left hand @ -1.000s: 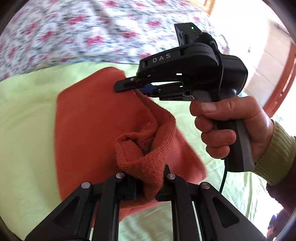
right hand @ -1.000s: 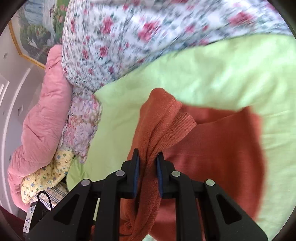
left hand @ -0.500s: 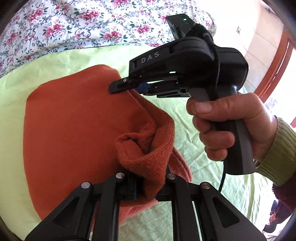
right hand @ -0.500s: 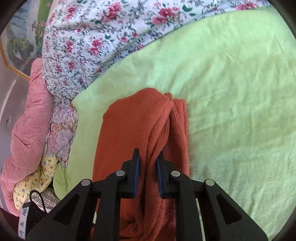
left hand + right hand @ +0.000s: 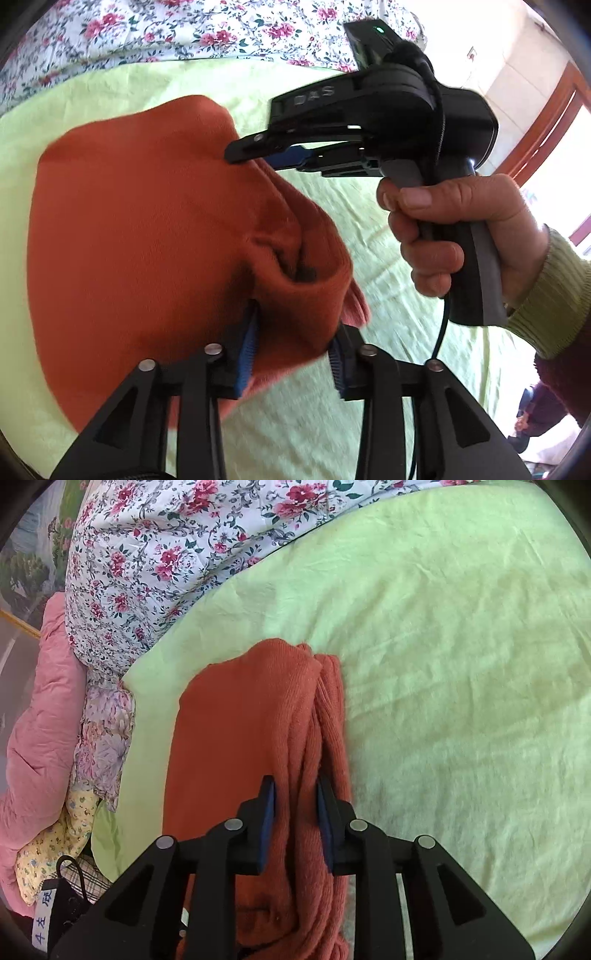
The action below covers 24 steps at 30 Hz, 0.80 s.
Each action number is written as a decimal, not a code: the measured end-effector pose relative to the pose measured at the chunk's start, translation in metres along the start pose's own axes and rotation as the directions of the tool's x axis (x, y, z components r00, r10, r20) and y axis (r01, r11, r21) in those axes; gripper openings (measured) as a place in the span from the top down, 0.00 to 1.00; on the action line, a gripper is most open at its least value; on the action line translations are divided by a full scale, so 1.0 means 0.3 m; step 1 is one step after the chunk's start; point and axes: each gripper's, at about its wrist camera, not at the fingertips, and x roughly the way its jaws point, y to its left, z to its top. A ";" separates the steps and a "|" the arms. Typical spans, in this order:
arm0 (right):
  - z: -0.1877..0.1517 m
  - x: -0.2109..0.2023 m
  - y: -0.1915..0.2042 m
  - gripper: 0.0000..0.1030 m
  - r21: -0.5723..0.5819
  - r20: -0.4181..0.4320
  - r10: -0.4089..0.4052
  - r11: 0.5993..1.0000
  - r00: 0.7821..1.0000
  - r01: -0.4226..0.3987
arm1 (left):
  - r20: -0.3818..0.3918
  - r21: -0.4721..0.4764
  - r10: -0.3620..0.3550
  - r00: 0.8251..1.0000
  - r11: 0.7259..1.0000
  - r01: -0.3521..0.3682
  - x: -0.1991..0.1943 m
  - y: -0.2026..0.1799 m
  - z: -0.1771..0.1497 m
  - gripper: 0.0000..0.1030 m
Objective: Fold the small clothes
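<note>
An orange knit garment (image 5: 147, 236) lies folded on a light green sheet (image 5: 332, 424). My left gripper (image 5: 293, 347) is open, its jaws spread wide, with a bunched fold of the garment still lying between them. My right gripper (image 5: 243, 153), held in a hand, sits at the garment's far edge. In the right wrist view the right gripper (image 5: 295, 812) is open too, with a ridge of the orange garment (image 5: 236, 738) lying loose between its parted jaws.
A floral quilt (image 5: 166, 554) lies along the far side of the green sheet (image 5: 461, 664). A pink padded cover (image 5: 33, 720) and small patterned cloths (image 5: 99, 738) are piled at the left. A wooden door frame (image 5: 546, 122) stands at the right.
Both grippers have opened and let go of the orange garment. The garment has come down onto the sheet, folded over into a narrower shape.
</note>
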 end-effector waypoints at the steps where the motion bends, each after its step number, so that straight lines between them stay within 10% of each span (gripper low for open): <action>1: -0.011 -0.016 -0.001 0.73 0.009 0.006 -0.002 1.000 1.000 0.001 | 0.000 -0.006 0.000 1.000 1.000 0.000 -0.016 0.009 -0.005 0.54; 10: -0.105 -0.081 -0.022 0.40 0.070 0.022 -0.011 0.998 1.000 0.009 | 0.012 -0.188 0.022 1.000 0.982 -0.019 -0.184 0.231 -0.049 0.43; 24: -0.108 -0.033 -0.016 0.34 0.085 0.002 0.022 0.996 1.000 -0.022 | 0.005 -0.469 0.041 0.999 0.882 -0.034 -0.146 0.626 0.064 0.30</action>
